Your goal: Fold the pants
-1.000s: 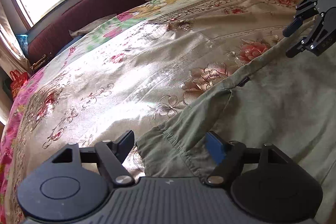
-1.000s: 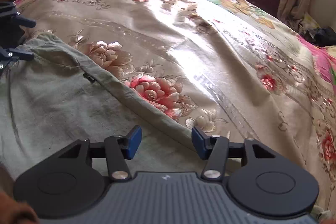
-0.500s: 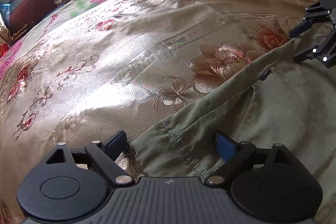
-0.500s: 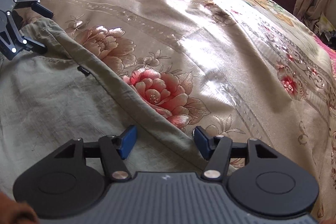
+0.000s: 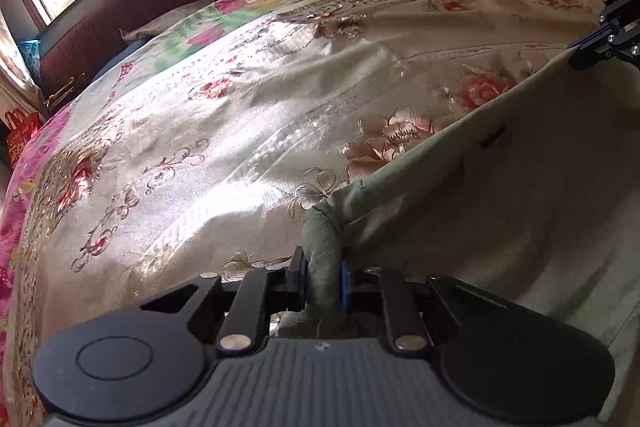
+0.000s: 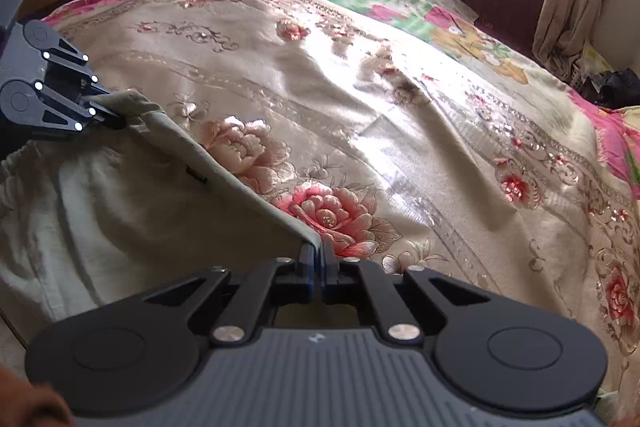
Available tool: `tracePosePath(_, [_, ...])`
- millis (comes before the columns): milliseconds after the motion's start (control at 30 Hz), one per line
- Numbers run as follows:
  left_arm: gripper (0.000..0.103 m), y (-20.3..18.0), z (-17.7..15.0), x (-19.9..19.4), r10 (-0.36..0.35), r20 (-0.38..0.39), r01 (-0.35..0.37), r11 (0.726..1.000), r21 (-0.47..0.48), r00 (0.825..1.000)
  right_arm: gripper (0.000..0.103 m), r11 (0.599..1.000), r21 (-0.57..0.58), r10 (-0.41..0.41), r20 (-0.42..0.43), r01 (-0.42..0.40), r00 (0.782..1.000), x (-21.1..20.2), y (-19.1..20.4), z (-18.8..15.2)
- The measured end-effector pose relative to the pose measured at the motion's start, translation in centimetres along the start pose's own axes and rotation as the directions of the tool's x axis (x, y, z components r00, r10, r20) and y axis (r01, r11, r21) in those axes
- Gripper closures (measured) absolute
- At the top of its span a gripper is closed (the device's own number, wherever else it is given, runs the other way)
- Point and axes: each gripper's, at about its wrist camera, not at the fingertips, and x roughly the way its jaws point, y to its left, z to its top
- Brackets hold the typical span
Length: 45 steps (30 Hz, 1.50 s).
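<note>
Now both sets of fingers, L (image 5: 322, 281) & R (image 6: 318, 269), clamped tight on pants (image 5: 520, 211) edge.

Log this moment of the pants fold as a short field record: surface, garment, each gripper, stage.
surface: bedspread, floral satin, on a bed
garment: pants, grey-green, far edge raised off the bedspread and taut between the grippers
left gripper: jaws shut on a bunched corner of the pants
right gripper: jaws shut on a thin edge of the pants
other: small dark tag near the raised edge
stage: both corners gripped, fold not yet made
</note>
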Motion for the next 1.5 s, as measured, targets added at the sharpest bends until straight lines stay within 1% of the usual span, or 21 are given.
tracePosePath(167, [0.072,-2.2,-2.8,-9.2,-0.04,0.134,0.049,0.997,-0.058,0.99,0.101,0.999,0.011,0.042,0.094,-0.043,0.995,-9.5,2.7,-2.7])
tracePosePath(267, [0.072,-5.8,-6.2,-15.5,-0.056,0.2,0.07,0.995,-0.065,0.978,0.101,0.999,-0.019,0.038,0.132,-0.036,0.991,-14.6,6.1,-5.9])
tracePosePath(333, [0.072,-8.9,-9.0,-18.4,-0.058,0.201,0.069,0.996,-0.05,0.978,0.101,0.998,-0.023,0.06,0.124,-0.057,0.99,-16.4,8.8,-8.4])
tracePosePath(433, [0.071,-12.6,-13.1,-19.4,-0.036,0.159,0.04,0.999,-0.018,0.987,0.101,0.989,0.034,0.144,0.054,-0.146,0.988,-15.1,12.9,-13.1])
tracePosePath(533, [0.071,-14.3,-16.7,-17.4,-0.016,0.077,0.021,0.997,-0.075,0.997,0.101,0.975,0.116,0.197,-0.05,-0.19,0.979,-11.7,15.6,-16.2])
tracePosePath(600, [0.067,-14.9,-18.1,-17.2,0.006,0.074,0.002,0.994,-0.113,0.997,0.099,0.983,0.1,0.165,-0.099,-0.155,0.981,-10.5,17.1,-17.6])
tracePosePath(633, [0.065,-15.0,-18.3,-17.4,0.013,0.083,-0.001,0.99,-0.138,0.996,0.094,0.986,0.082,0.152,-0.101,-0.144,0.983,-10.5,17.6,-17.8])
tracePosePath(733, [0.06,-15.2,-19.2,-18.8,0.023,0.114,-0.003,0.985,-0.17,0.993,0.091,0.994,-0.067,0.081,-0.078,-0.086,0.994,-12.0,19.3,-17.3])
tracePosePath(800, [0.048,-15.7,-19.8,-19.3,0.053,0.12,-0.035,0.988,-0.147,0.991,0.082,0.987,-0.141,0.067,-0.04,-0.072,0.997,-12.9,20.2,-16.5])
tracePosePath(867, [0.046,-16.1,-20.3,-19.3,0.085,0.113,-0.07,0.989,-0.127,0.99,0.068,0.979,-0.194,0.069,-0.004,-0.068,0.998,-13.3,21.2,-15.8])
tracePosePath(933, [0.046,-16.6,-20.6,-19.0,0.106,0.113,-0.093,0.989,-0.112,0.988,0.067,0.97,-0.233,0.081,0.032,-0.072,0.996,-13.4,22.6,-15.3])
tracePosePath(1067, [0.046,-18.6,-20.7,-18.2,0.19,0.136,-0.194,0.981,0.015,0.972,0.064,0.949,-0.298,0.14,0.09,-0.107,0.986,-12.1,25.7,-14.0])
tracePosePath(1167, [0.046,-18.8,-20.1,-18.0,0.214,0.163,-0.226,0.972,0.063,0.963,0.064,0.932,-0.347,0.163,0.143,-0.105,0.976,-10.5,28.0,-12.2])
tracePosePath(1200, [0.046,-18.6,-19.8,-18.1,0.215,0.171,-0.229,0.971,0.063,0.961,0.065,0.93,-0.355,0.163,0.148,-0.101,0.975,-9.9,28.5,-11.5])
tracePosePath(1233, [0.05,-18.2,-19.4,-18.1,0.217,0.179,-0.231,0.971,0.062,0.96,0.069,0.929,-0.357,0.155,0.139,-0.096,0.978,-9.3,28.9,-10.8])
tracePosePath(1267, [0.058,-17.7,-18.8,-18.2,0.219,0.187,-0.234,0.97,0.064,0.958,0.088,0.932,-0.346,0.154,0.121,-0.104,0.981,-8.7,28.9,-9.9])
tracePosePath(1300, [0.059,-17.2,-18.3,-18.2,0.224,0.195,-0.241,0.968,0.066,0.955,0.101,0.939,-0.32,0.165,0.103,-0.124,0.981,-8.5,28.4,-9.0])
tracePosePath(1333, [0.059,-16.6,-17.6,-18.4,0.237,0.213,-0.256,0.964,0.069,0.948,0.103,0.95,-0.284,0.164,0.104,-0.128,0.981,-8.6,27.7,-8.0])
tracePosePath(1400, [0.062,-15.3,-16.2,-19.1,0.272,0.268,-0.297,0.953,0.059,0.924,0.103,0.969,-0.234,0.124,0.165,-0.083,0.978,-10.3,26.4,-6.1])
tracePosePath(1467, [0.062,-14.4,-15.5,-20.1,0.286,0.316,-0.309,0.951,0.025,0.905,0.103,0.976,-0.203,0.123,0.235,-0.075,0.964,-12.5,25.7,-5.1])
tracePosePath(1500, [0.062,-14.2,-15.6,-20.6,0.301,0.344,-0.325,0.946,0.013,0.889,0.103,0.977,-0.198,0.129,0.245,-0.08,0.961,-13.1,25.7,-4.9])
